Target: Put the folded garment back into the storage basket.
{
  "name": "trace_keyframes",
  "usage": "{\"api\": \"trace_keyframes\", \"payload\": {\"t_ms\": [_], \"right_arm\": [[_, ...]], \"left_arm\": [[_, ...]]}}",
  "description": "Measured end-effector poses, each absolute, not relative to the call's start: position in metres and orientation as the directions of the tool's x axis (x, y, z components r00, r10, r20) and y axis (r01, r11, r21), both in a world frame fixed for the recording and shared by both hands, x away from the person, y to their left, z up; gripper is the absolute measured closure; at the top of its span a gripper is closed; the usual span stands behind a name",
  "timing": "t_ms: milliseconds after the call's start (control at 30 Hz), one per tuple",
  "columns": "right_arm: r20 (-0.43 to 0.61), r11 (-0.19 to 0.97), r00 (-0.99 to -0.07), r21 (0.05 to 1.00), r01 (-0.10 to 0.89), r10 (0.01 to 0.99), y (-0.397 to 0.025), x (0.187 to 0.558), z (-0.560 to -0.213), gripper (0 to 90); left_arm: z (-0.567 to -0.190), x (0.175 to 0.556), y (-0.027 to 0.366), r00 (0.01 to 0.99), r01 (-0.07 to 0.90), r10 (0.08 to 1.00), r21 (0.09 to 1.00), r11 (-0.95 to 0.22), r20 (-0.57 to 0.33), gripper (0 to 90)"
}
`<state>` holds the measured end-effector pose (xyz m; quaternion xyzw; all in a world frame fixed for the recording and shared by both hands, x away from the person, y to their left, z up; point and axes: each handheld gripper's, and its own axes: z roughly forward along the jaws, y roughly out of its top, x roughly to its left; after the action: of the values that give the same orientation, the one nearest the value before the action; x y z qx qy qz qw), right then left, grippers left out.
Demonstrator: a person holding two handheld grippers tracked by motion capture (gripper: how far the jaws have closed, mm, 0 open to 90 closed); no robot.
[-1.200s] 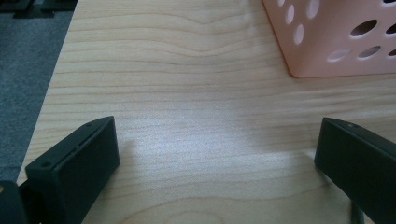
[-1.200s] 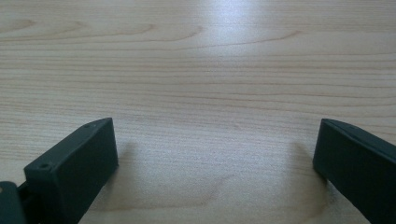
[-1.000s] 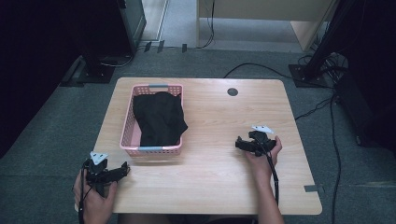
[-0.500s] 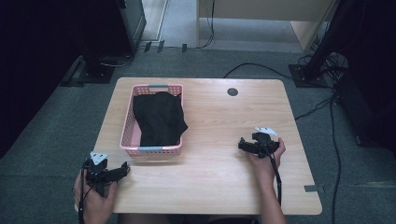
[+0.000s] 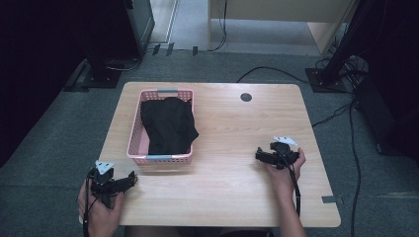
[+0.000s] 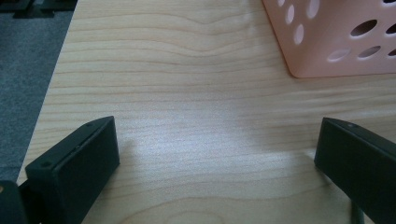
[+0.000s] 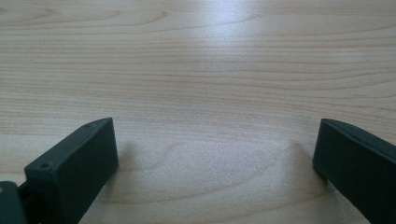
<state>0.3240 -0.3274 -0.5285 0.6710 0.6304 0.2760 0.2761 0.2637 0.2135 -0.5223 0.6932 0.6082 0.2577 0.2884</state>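
A pink perforated basket [image 5: 134, 138] stands on the left half of the wooden table [image 5: 232, 123], with a black garment [image 5: 168, 126] bundled inside it. My left gripper [image 5: 131, 179] rests near the table's front left corner, open, with nothing between its jaws; its own view has bare wood between the jaws [image 6: 217, 140] and the basket's corner [image 6: 336, 37] at upper right. My right gripper [image 5: 259, 155] lies low on the right side of the table, pointing left, open and empty, with plain wood ahead of it [image 7: 215, 140].
A round dark grommet [image 5: 246, 97] sits in the tabletop near the far edge. Cables [image 5: 276, 71] run over the grey carpet behind and right of the table. A dark stand base [image 5: 101, 74] is at the far left.
My right gripper has drifted slightly right and toward the front edge. The left gripper, basket and garment have stayed put.
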Motion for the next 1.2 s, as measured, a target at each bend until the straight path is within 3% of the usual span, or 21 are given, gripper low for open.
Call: {"api": "trace_keyframes", "payload": {"t_ms": [1200], "right_arm": [[0.021, -0.057, 0.060, 0.719, 0.693, 0.998, -0.344, 0.309, -0.529, 0.0]], "left_arm": [[-0.522, 0.264, 0.213, 0.127, 0.695, 0.992, 0.713, -0.094, 0.006, 0.0]]}}
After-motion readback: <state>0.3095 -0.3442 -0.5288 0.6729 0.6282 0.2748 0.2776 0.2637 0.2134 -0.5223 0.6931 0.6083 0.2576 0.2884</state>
